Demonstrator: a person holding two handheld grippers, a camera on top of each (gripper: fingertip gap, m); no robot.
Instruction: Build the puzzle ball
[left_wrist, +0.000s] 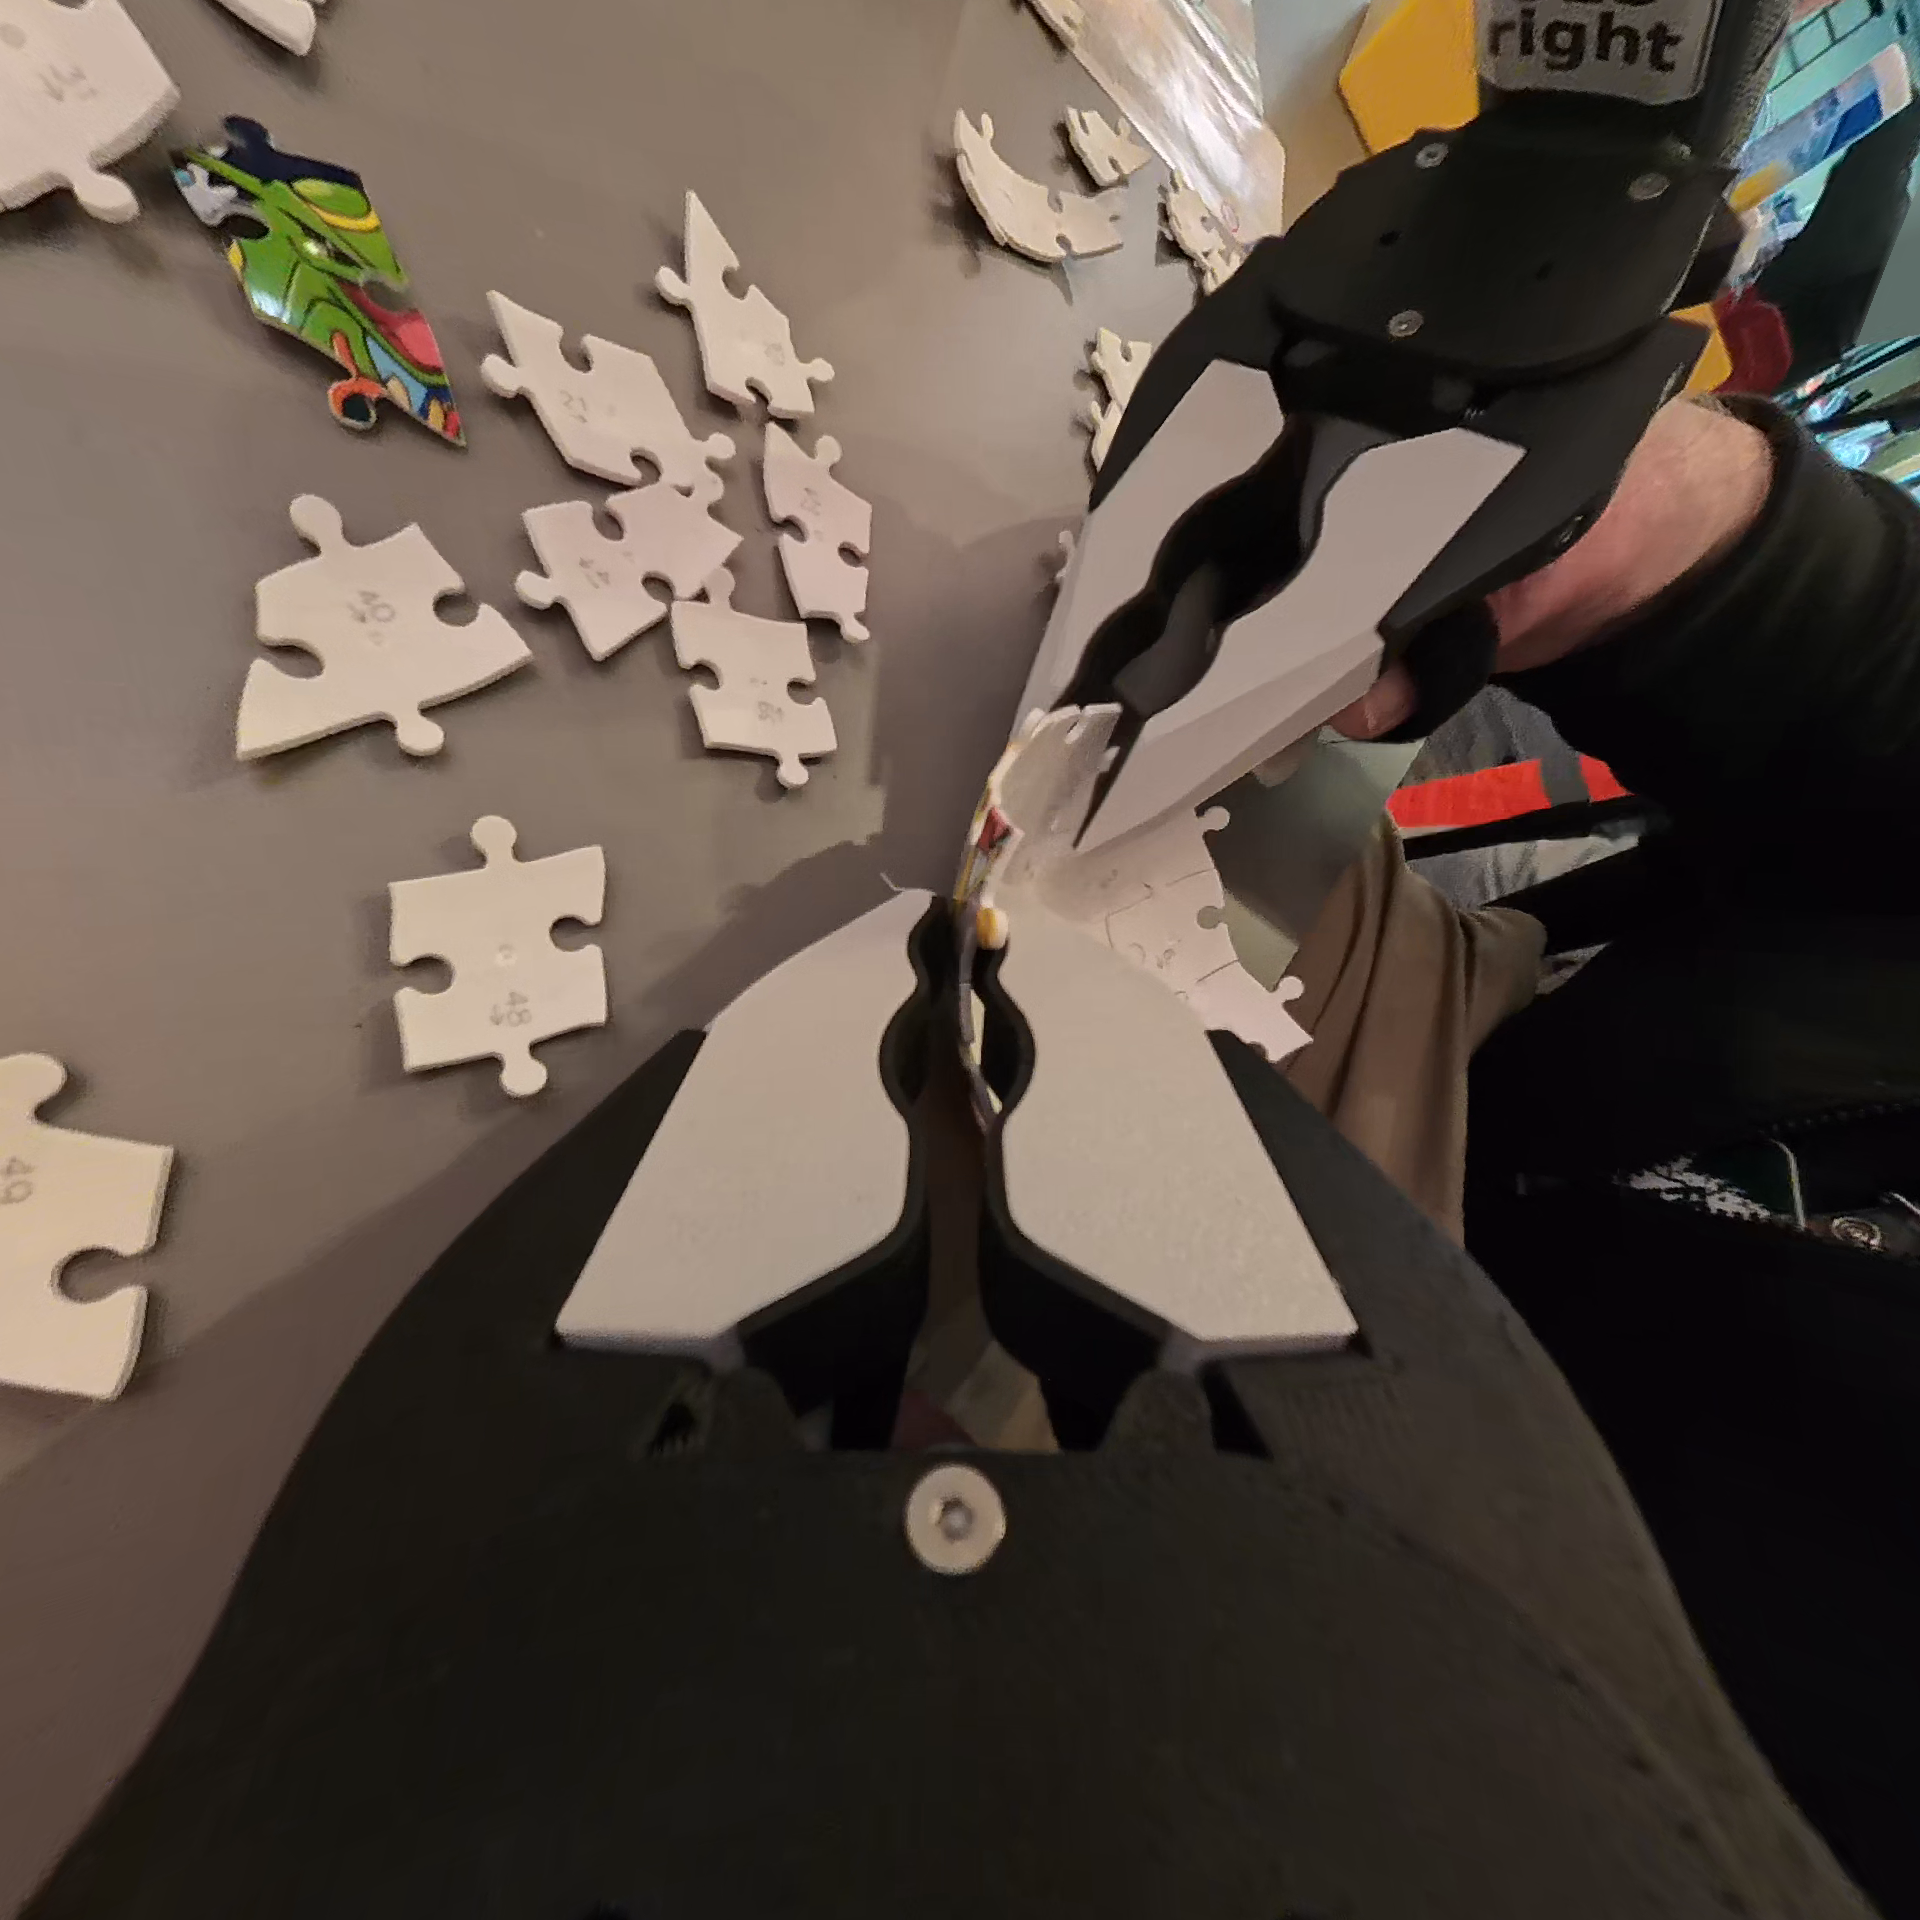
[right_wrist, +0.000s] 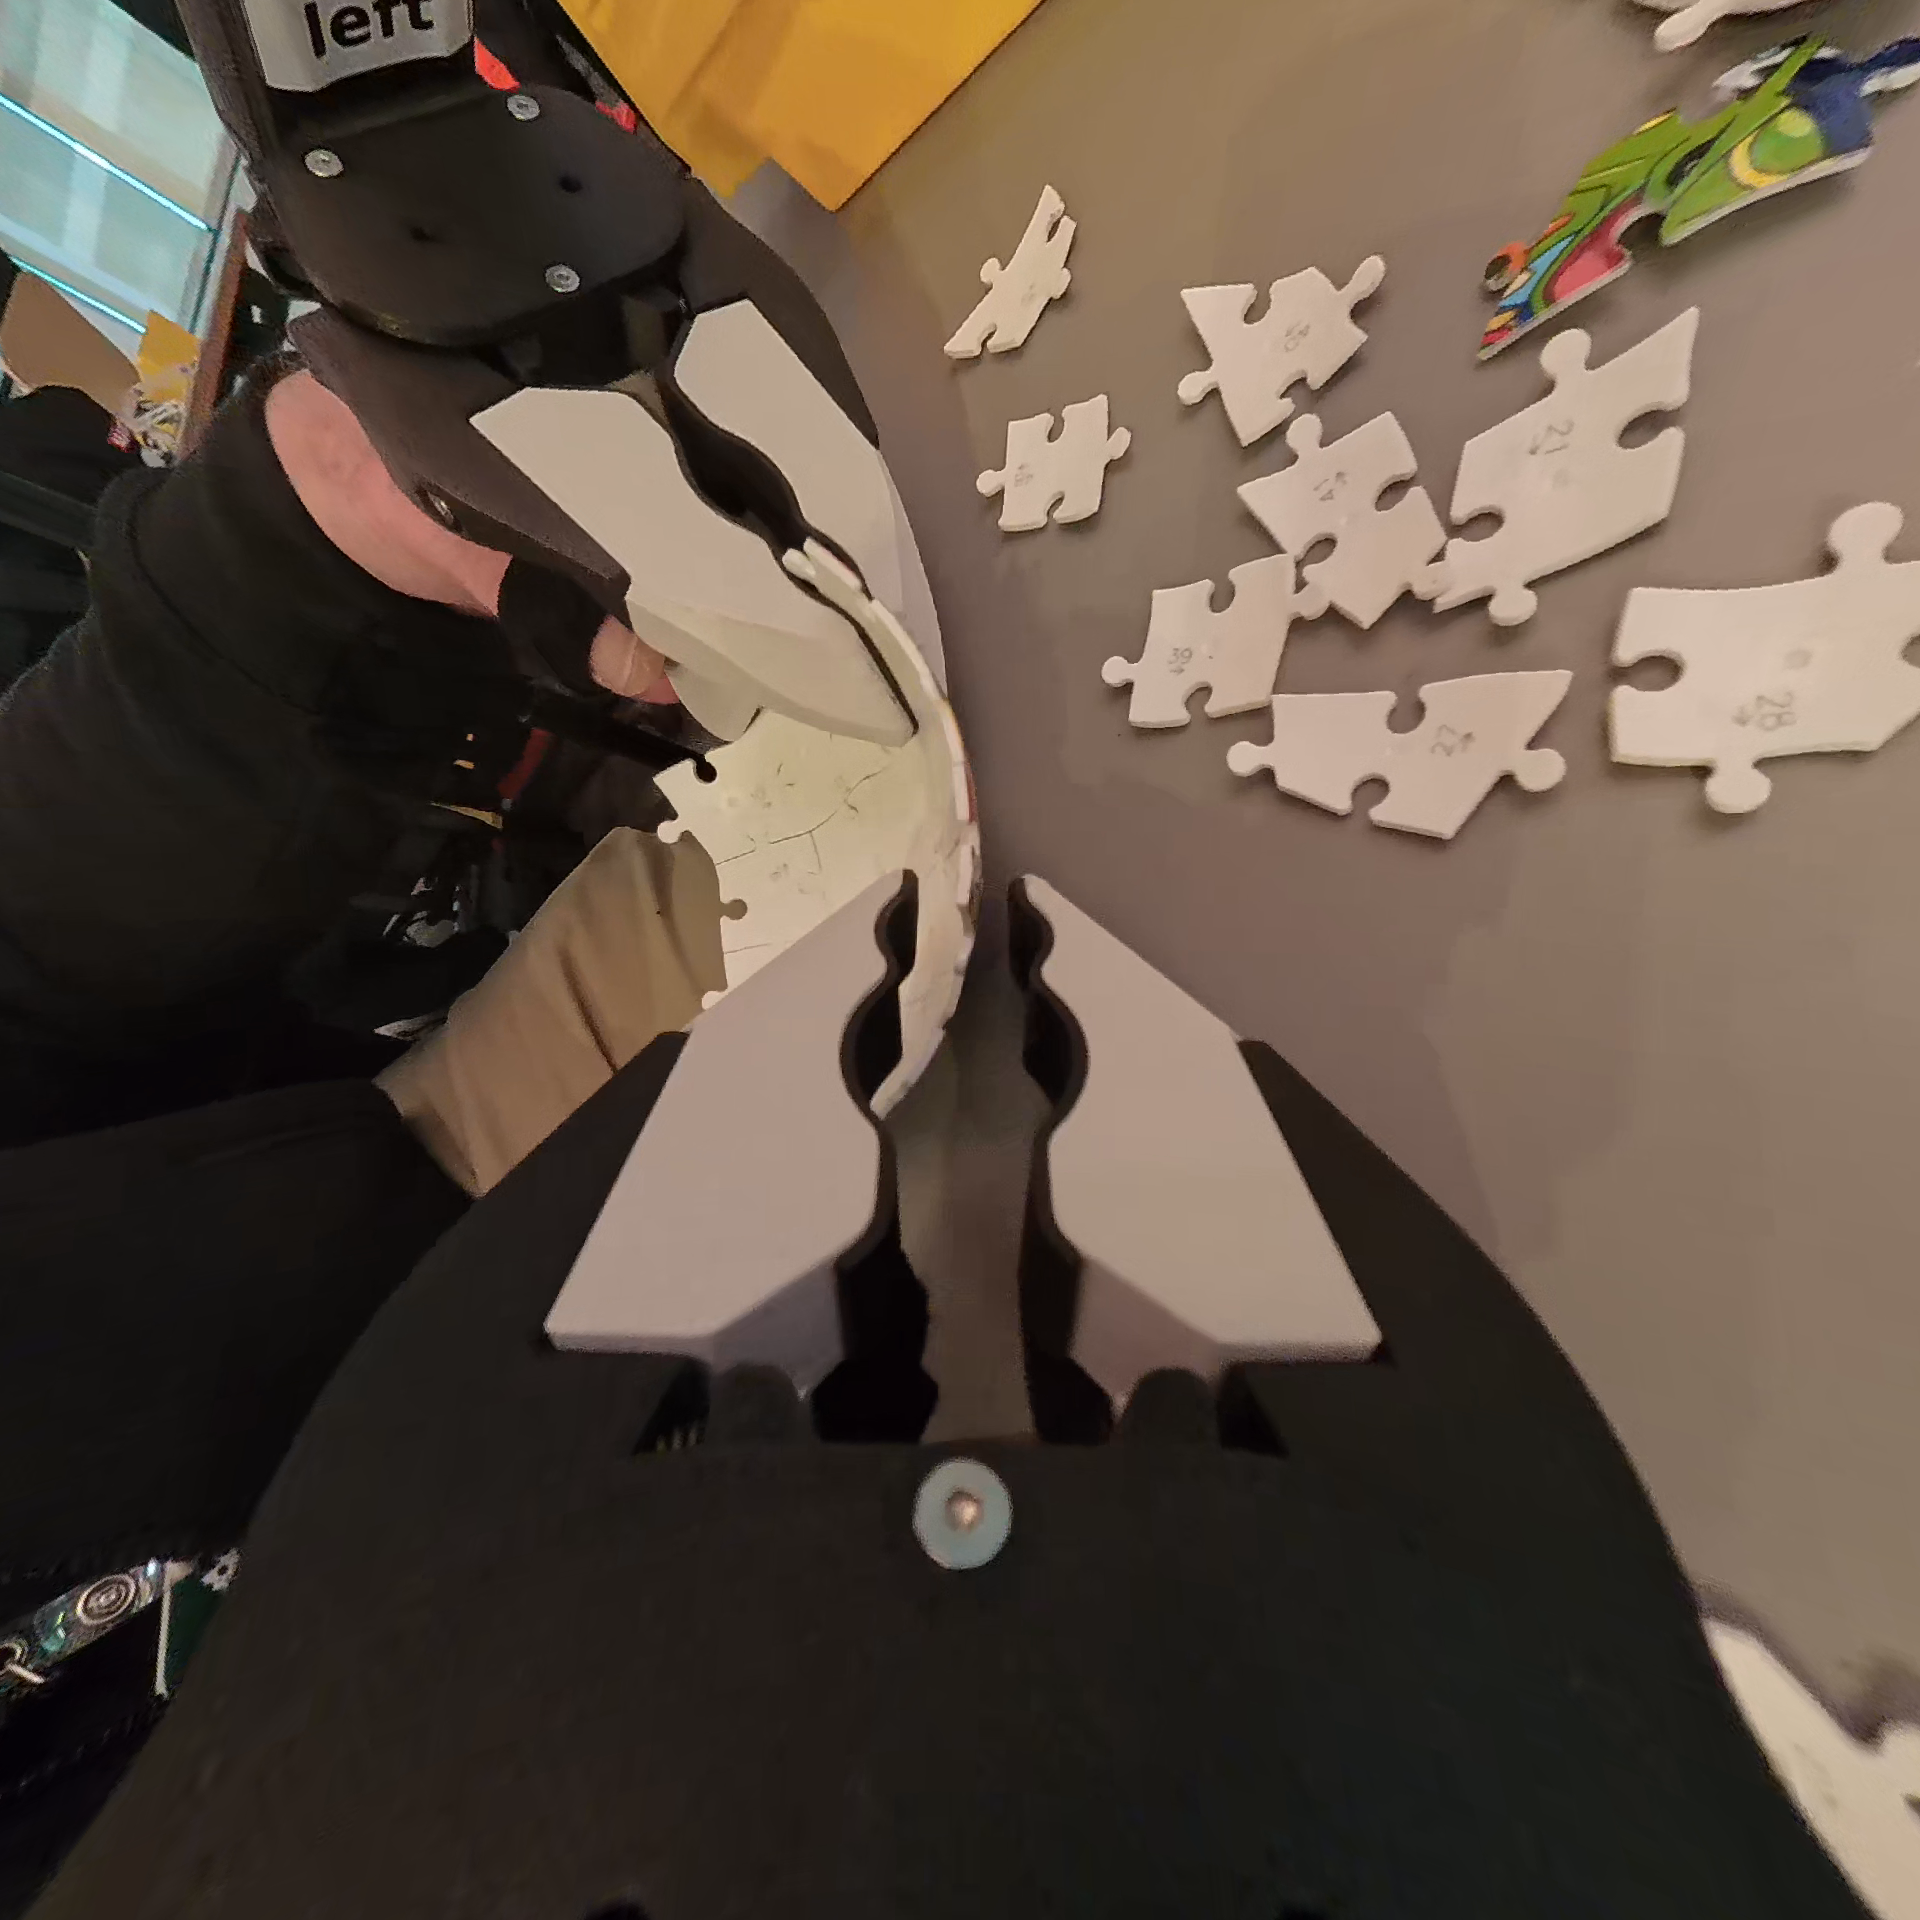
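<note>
A partly built puzzle ball (left_wrist: 1174, 904), a curved white shell of joined pieces, is held in the air over the table's edge; its hollow inside shows in the right wrist view (right_wrist: 821, 821). My left gripper (left_wrist: 961, 920) is shut on the shell's rim, and it also shows in the right wrist view (right_wrist: 894, 707). My right gripper (right_wrist: 961, 894) straddles the rim with a gap between its fingers; the shell lies against its left finger only. It also shows in the left wrist view (left_wrist: 1081, 790).
Several loose white pieces (left_wrist: 499, 956) (right_wrist: 1403, 748) lie face down on the grey table (left_wrist: 156, 883). A joined colourful green piece (left_wrist: 322, 270) (right_wrist: 1704, 177) lies farther off. A person's hands, dark sleeves and legs are beside the table edge. The grippers are tip to tip, or close to it.
</note>
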